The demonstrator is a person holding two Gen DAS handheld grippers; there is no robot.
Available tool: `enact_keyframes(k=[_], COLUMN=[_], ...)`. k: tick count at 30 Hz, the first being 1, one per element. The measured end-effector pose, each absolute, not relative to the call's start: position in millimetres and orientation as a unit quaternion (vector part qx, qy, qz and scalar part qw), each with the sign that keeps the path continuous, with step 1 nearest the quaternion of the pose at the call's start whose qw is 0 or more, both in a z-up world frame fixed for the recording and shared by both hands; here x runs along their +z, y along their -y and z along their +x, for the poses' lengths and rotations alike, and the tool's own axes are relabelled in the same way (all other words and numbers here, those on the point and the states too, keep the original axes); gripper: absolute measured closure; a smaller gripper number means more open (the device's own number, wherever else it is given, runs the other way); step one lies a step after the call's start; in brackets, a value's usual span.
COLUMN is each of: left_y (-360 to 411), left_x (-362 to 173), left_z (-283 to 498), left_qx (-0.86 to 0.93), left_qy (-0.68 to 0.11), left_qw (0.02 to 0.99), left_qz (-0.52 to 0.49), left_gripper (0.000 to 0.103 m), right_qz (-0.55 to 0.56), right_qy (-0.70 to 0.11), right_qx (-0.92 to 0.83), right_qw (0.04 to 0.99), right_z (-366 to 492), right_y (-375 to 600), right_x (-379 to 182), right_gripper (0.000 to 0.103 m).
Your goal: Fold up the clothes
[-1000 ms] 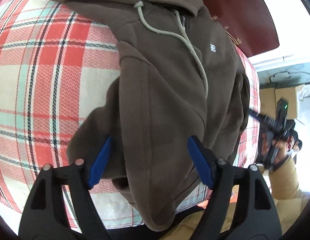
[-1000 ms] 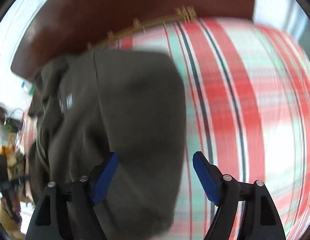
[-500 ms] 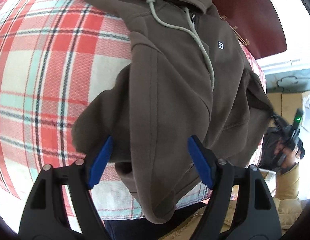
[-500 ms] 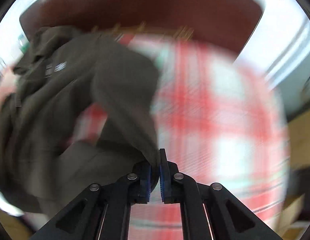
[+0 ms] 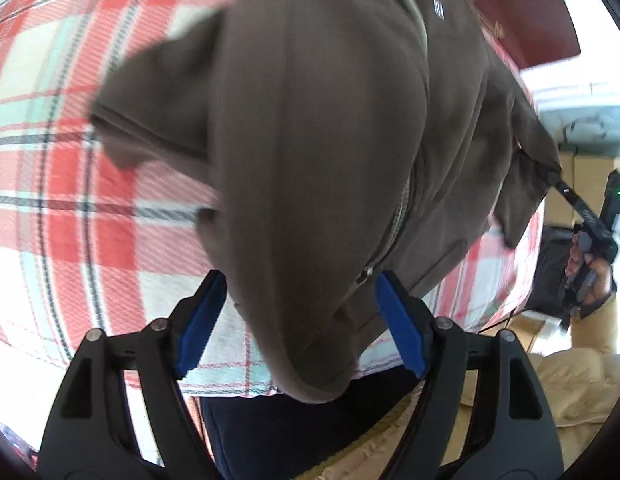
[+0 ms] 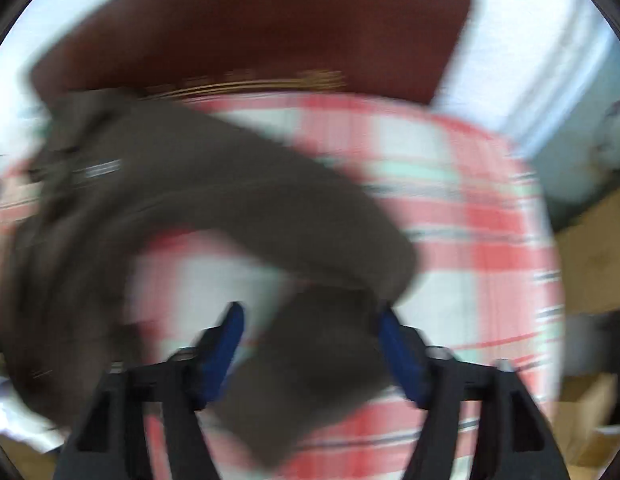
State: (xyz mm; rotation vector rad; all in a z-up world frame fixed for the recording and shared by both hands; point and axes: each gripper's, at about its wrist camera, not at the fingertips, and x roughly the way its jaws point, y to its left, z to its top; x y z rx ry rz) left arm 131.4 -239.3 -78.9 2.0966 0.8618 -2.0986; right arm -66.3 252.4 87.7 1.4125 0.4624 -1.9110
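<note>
Only left view shows hoodie zipper (image 5: 397,224) sharply

A brown hoodie (image 5: 329,128) lies on a red, cream and mint plaid cloth (image 5: 70,184); claw pads (image 5: 200,328) are blue.

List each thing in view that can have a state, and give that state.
Hoodie, rumpled, not yet folded, lying on the sheet.
Left gripper, open, hoodie hem between its fingers, not pinched.
Right gripper, open; its jaws have just been opening, hoodie cloth between them.
Sheet, spread under the hoodie.
</note>
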Motion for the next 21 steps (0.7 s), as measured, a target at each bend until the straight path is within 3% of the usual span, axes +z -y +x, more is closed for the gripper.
enact_keyframes(k=[4, 6, 8, 11, 17, 21], left_y=[231, 235, 244, 262, 358, 423], left_x=[-101, -101, -96, -80, 7, 54], left_z=[129, 127, 126, 121, 115, 97], left_qx=[-0.669, -0.675, -0.678, -0.687, -0.746, -0.771], left_qy=[-0.261, -0.268, -0.276, -0.306, -0.396, -0.399], left_qw=[0.019, 0.014, 0.009, -0.001, 0.013, 0.044], left_qz=[0.695, 0.688, 0.681, 0.659, 0.535, 0.495], left_gripper=[0.026, 0.042, 0.066, 0.085, 0.088, 0.088], right_qz=[0.577, 0.577, 0.577, 0.585, 0.606, 0.600], right_qy=[-0.174, -0.172, -0.170, -0.160, -0.128, -0.123], right_qx=[-0.680, -0.682, -0.685, -0.687, -0.686, -0.691], right_qw=[0.418, 0.415, 0.410, 0.400, 0.383, 0.384], right_z=[-15, -4, 5, 17, 22, 26], right_y=[-223, -219, -215, -207, -186, -178], right_x=[67, 65, 63, 58, 50, 45], right_gripper=[0.027, 0.027, 0.027, 0.027, 0.027, 0.027])
